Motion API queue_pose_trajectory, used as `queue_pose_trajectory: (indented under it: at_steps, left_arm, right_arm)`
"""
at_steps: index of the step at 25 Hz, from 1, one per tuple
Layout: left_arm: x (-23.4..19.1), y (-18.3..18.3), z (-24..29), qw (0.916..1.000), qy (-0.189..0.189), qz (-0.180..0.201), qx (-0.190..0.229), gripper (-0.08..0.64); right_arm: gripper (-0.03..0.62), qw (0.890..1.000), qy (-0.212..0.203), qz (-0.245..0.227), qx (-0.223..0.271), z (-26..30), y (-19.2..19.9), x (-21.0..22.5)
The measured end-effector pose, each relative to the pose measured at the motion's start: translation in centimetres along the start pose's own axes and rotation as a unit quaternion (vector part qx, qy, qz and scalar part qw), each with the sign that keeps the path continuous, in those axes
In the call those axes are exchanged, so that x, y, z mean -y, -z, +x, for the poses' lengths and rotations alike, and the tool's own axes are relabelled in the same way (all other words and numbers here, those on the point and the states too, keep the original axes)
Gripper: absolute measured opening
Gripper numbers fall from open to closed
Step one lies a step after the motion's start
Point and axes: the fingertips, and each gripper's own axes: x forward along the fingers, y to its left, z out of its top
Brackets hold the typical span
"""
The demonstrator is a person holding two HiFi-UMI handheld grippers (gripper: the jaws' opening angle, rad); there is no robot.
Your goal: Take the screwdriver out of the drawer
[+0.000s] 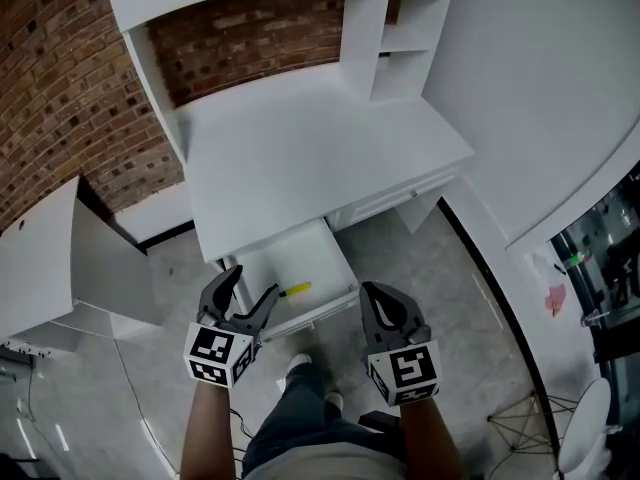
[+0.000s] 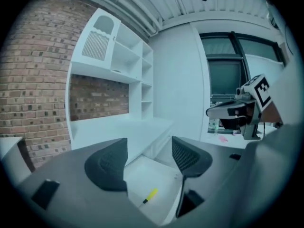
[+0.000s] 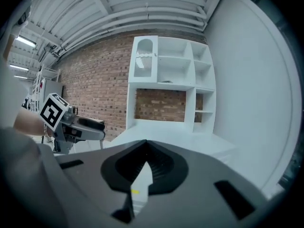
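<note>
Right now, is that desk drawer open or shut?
Open: the drawer is pulled out, with a yellow screwdriver lying inside.

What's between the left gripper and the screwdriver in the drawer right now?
Only the bare floor of the drawer. In the left gripper view, the screwdriver shows unobstructed through the open jaws of the left gripper.

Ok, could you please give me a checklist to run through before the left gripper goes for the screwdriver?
1. Drawer pulled open: ok.
2. Screwdriver lying uncovered on the drawer floor: ok.
3. Left gripper jaws apart, nothing between the pads: ok.
4. Left gripper aimed at the target: the screwdriver shows low in the gap between its jaws in the left gripper view: ok.
5. Right gripper shut, empty, off to the drawer's right side, away from the screwdriver: ok.
6. Pads down around the screwdriver handle: not ok, the gripper is above and short of it.
</note>
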Motion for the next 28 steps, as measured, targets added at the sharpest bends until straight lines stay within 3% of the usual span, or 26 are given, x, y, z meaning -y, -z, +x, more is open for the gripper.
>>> queue_pose_trajectory:
  at_steps: [6,11,18,24,28]
  left_arm:
    - [-2.1,4.1,5.8,0.9952,0.062,0.020,-0.073,0.287]
    - [-2.3,10.1,10.7,0.9822,0.116,0.037,-0.143,0.221]
    - [-0.8,19.0,15.1,0.9516,0.182,0.045,-0.244,0.210]
    - [0.4,26.4,17.1,0.9201,0.213,0.049,-0.325,0.181]
    - [1.1,31.1,18.3,0.8996,0.229,0.079,-0.363,0.167]
  right_arm:
    - [0.011,0.999,0.022,0.018,-0.041,5.0,1.9,1.7]
    - [0.011,0.992,0.048,0.073,-0.089,7.7,6.4,3.0]
    - [0.011,0.974,0.086,0.148,-0.149,7.9,13.9,4.2]
    - [0.011,0.957,0.113,0.189,-0.188,6.6,20.2,4.6]
    - [0.011,0.942,0.127,0.223,-0.215,5.9,24.6,4.7]
